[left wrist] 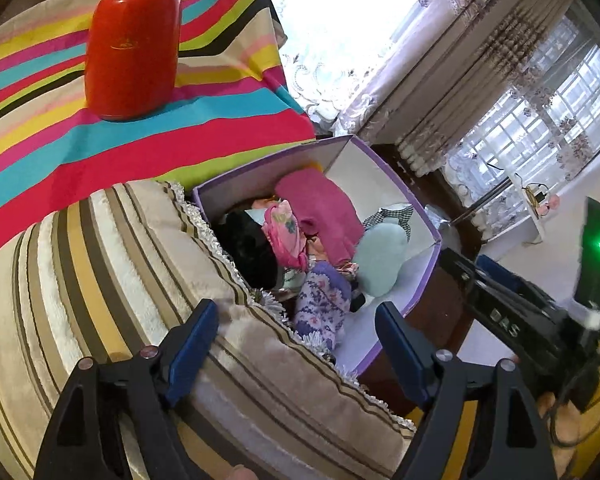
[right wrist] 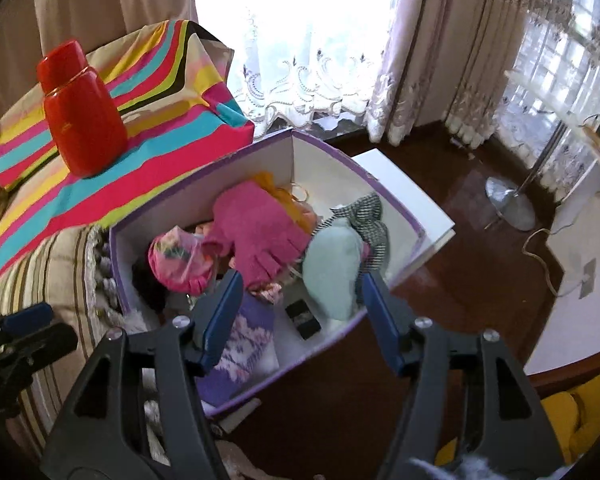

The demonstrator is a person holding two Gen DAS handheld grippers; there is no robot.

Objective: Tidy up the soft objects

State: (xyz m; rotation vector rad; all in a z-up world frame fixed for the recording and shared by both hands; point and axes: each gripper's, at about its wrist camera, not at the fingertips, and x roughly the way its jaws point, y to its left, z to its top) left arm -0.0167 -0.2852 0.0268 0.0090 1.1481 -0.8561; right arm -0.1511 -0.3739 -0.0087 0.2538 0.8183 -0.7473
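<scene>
Box: purple-rimmed white cardboard box [right wrist: 400,210] holds pink knit glove [right wrist: 256,232], mint plush [right wrist: 332,268], lilac floral cloth [right wrist: 240,344].
Left gripper [left wrist: 296,344]: apart, empty.
Right gripper [right wrist: 300,312]: apart, empty, over box.
Progress: judged nearly done; nothing soft visibly outside.

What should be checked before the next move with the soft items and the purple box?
1. Left hand-held gripper empty: ok, jaws apart over the striped cushion.
2. Right hand-held gripper empty: ok, open above the purple box.
3. Pink glove inside the box: ok.
4. Mint soft item inside: ok.
5. Purple patterned cloth fully inside: not ok, it drapes over the near rim.
6. More soft items left outside: cannot tell.
</scene>
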